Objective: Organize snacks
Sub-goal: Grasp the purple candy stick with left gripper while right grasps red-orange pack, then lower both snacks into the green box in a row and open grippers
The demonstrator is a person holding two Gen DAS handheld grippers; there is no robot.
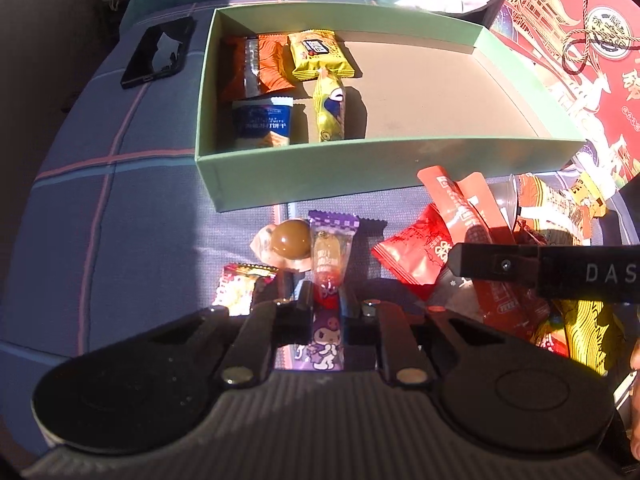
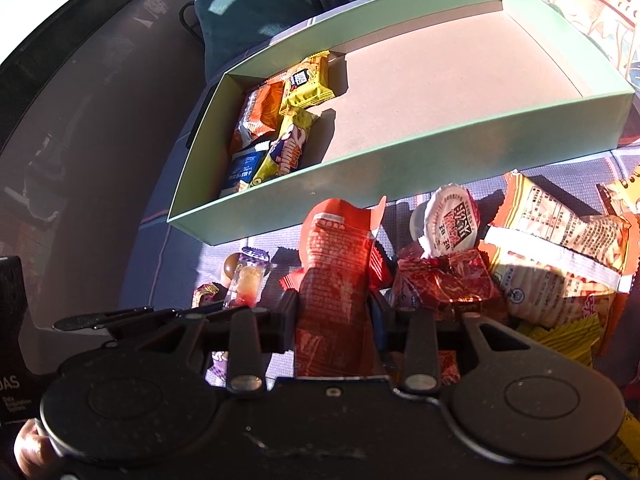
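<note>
A pale green box [image 1: 360, 168] [image 2: 400, 160] stands on the checked cloth, with several snacks at its left end: an orange pack [image 1: 268, 64], two yellow packs [image 1: 320, 54] [image 1: 330, 110] and a blue pack [image 1: 262, 122]. My left gripper [image 1: 329, 308] is shut on a purple cartoon-print candy packet [image 1: 330, 264], just in front of the box. My right gripper [image 2: 334, 312] is shut on a long red-orange snack packet [image 2: 336, 264] that stands up from the loose pile.
Loose snacks lie in front of the box: a brown ball sweet [image 1: 290, 238], a small pink-yellow pack [image 1: 240, 292], red packs [image 1: 416, 256] [image 2: 444, 280], a jelly cup [image 2: 452, 224], an orange-white pack [image 2: 560, 248]. A black phone [image 1: 158, 50] lies left of the box. A red gift lid [image 1: 580, 60] lies right.
</note>
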